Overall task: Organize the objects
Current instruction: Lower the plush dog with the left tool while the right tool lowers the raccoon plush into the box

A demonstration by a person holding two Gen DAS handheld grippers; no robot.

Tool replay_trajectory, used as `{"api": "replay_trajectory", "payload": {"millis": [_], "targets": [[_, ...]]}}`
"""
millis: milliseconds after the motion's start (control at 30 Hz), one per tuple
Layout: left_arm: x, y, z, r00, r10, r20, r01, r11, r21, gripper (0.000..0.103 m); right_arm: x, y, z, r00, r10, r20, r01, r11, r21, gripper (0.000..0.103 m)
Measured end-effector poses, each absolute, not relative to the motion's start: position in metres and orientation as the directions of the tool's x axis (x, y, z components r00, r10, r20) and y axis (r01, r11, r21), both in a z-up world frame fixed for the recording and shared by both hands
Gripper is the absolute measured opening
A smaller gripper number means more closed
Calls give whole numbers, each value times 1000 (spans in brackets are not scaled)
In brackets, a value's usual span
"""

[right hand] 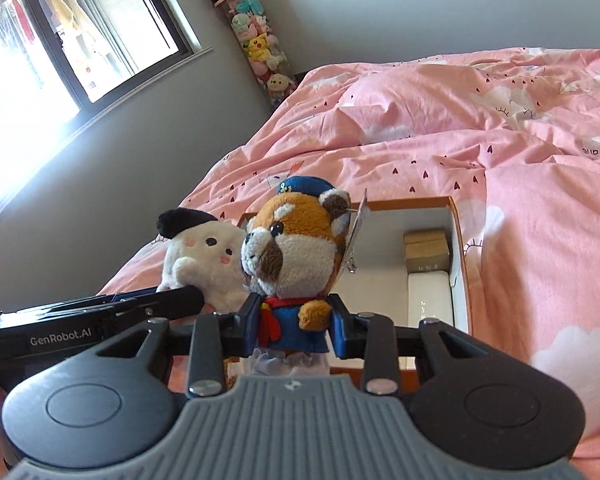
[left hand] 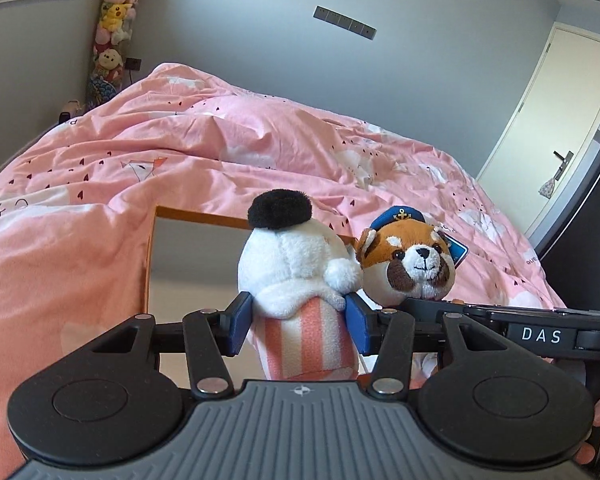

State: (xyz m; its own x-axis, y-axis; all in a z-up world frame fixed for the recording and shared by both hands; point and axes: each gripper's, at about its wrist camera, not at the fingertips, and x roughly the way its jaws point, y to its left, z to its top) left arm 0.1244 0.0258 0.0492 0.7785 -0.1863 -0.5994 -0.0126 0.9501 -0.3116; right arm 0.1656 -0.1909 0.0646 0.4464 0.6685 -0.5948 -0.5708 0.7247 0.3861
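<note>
Left tongs (left hand: 298, 322) clamped on white plush (left hand: 296, 264) — pink-striped, right tongs (right hand: 293, 330) gripping sailor-capped panda plush (right hand: 296, 248)

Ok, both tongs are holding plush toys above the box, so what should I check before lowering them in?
1. Left tongs grip the white plush with black hat and pink-striped body: ok.
2. Right tongs grip the brown-and-white red panda plush in blue sailor suit: ok.
3. Orange-rimmed open cardboard box lies below and ahead: ok.
4. Free space in the box beside the small brown carton and white flat box: ok.
5. Plushes apart from each other: not ok, they touch.
6. Box steady on the pink quilt: cannot tell.
</note>
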Motion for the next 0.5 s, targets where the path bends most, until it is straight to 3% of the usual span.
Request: {"api": "replay_trajectory", "payload": {"millis": [500], "targets": [[191,33,-15,598,-217,-771,-26,957,-290,57,238,-153,-2,380,599,-705,-454,785,422,37]]}}
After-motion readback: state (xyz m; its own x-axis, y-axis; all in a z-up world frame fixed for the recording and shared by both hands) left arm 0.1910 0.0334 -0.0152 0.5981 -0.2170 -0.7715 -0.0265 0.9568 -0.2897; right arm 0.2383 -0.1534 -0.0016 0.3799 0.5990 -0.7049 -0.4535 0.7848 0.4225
